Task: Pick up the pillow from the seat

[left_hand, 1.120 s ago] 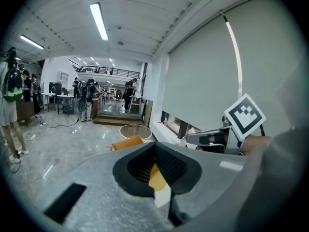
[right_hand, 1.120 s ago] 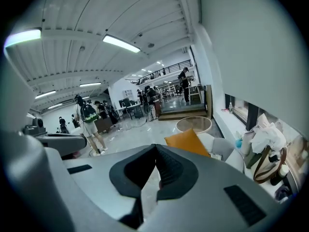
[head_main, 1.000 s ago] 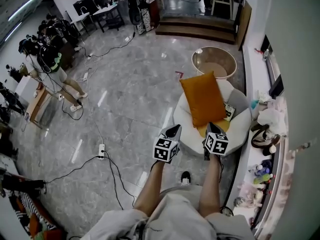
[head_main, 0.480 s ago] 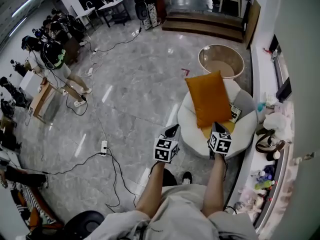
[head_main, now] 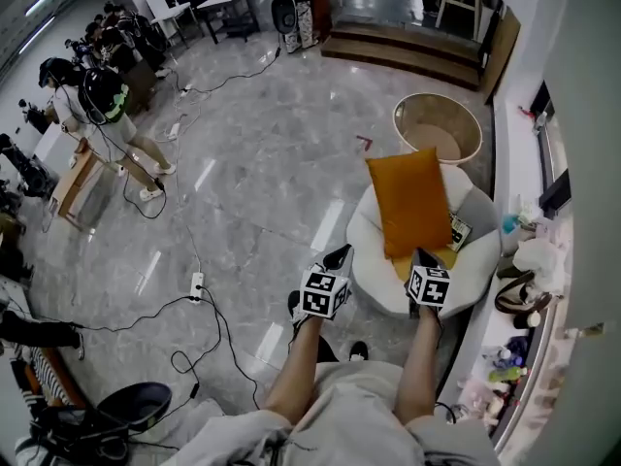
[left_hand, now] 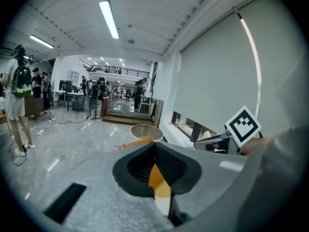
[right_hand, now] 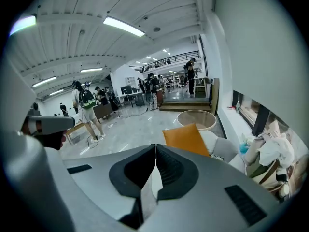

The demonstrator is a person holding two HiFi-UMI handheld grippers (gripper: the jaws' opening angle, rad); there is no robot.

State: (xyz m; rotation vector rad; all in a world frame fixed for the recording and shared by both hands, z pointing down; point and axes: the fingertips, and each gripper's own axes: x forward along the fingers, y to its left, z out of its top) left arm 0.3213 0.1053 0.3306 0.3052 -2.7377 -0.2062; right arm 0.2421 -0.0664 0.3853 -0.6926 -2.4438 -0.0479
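An orange pillow (head_main: 409, 202) leans upright on a round white seat (head_main: 367, 246) by the window wall. It also shows in the right gripper view as the pillow (right_hand: 186, 139) and just over the jaws in the left gripper view as the pillow (left_hand: 137, 142). My right gripper (head_main: 423, 254) is shut and empty, its tip at the pillow's near lower edge. My left gripper (head_main: 339, 256) is shut and empty too, at the seat's left front rim, apart from the pillow. Both pairs of jaws, left (left_hand: 155, 145) and right (right_hand: 155, 147), meet at their tips.
A yellow cushion (head_main: 400, 260), a printed card (head_main: 456, 233) and a grey cushion (head_main: 471, 207) lie on the seat. A round tub (head_main: 437, 129) stands beyond it. The window ledge (head_main: 529, 260) holds bags and bottles. Cables and a power strip (head_main: 197, 286) cross the floor. People (head_main: 97, 100) stand far left.
The view has drifted, so seat and pillow sit a little lower and to the right. A dark round object came into view at bottom left. Both grippers stay shut before the seat.
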